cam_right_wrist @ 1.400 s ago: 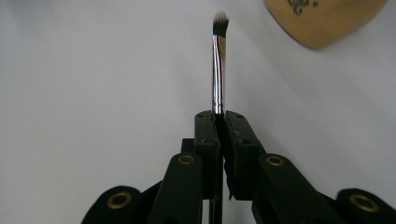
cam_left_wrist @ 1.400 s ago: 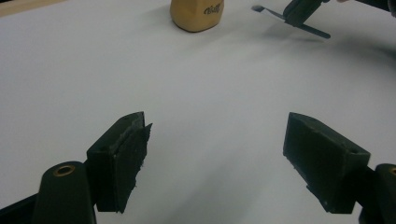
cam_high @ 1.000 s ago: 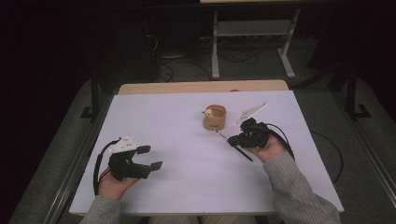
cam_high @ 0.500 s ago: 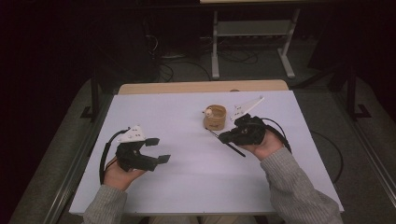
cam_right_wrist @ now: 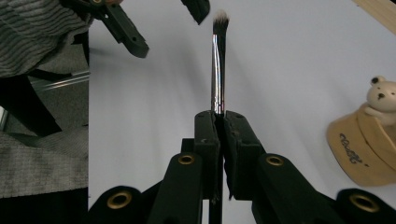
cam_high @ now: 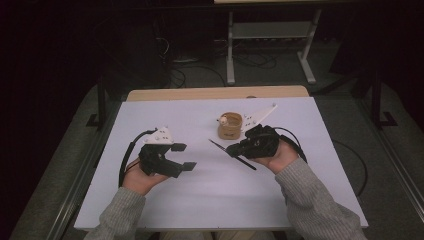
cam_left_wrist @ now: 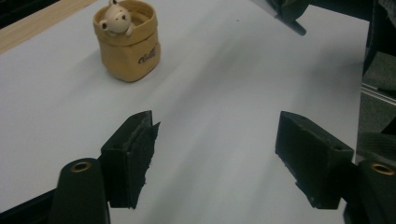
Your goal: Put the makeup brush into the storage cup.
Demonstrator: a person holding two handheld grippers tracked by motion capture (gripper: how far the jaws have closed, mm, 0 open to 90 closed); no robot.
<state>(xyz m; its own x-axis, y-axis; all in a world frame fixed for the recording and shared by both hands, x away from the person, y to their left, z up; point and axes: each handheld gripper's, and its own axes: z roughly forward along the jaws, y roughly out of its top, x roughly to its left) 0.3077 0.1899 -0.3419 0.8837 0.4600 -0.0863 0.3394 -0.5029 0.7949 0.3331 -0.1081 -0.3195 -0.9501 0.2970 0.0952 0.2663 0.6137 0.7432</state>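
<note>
My right gripper (cam_high: 231, 148) is shut on a thin black makeup brush (cam_high: 219, 146) and holds it just above the white table (cam_high: 165, 117). In the right gripper view the brush (cam_right_wrist: 217, 60) sticks straight out from the shut jaws (cam_right_wrist: 219, 117), its pale bristles pointing toward the other hand. My left gripper (cam_high: 184, 156) sits to the left, open and holding nothing, its pads (cam_left_wrist: 135, 149) wide apart over bare table. A small tan fabric pouch (cam_high: 230, 127) with a toy bear on its rim stands upright behind the brush; the pouch (cam_left_wrist: 128, 49) is ahead-left of the left jaws.
A wooden strip (cam_high: 215, 93) runs along the table's far edge. Beyond it stands a metal stand (cam_high: 270, 35) with cables on the dark floor. Cables trail from both grippers over the tabletop.
My left gripper has moved forward and to the right, toward the table's middle. The right gripper has shifted slightly left, still holding the brush.
</note>
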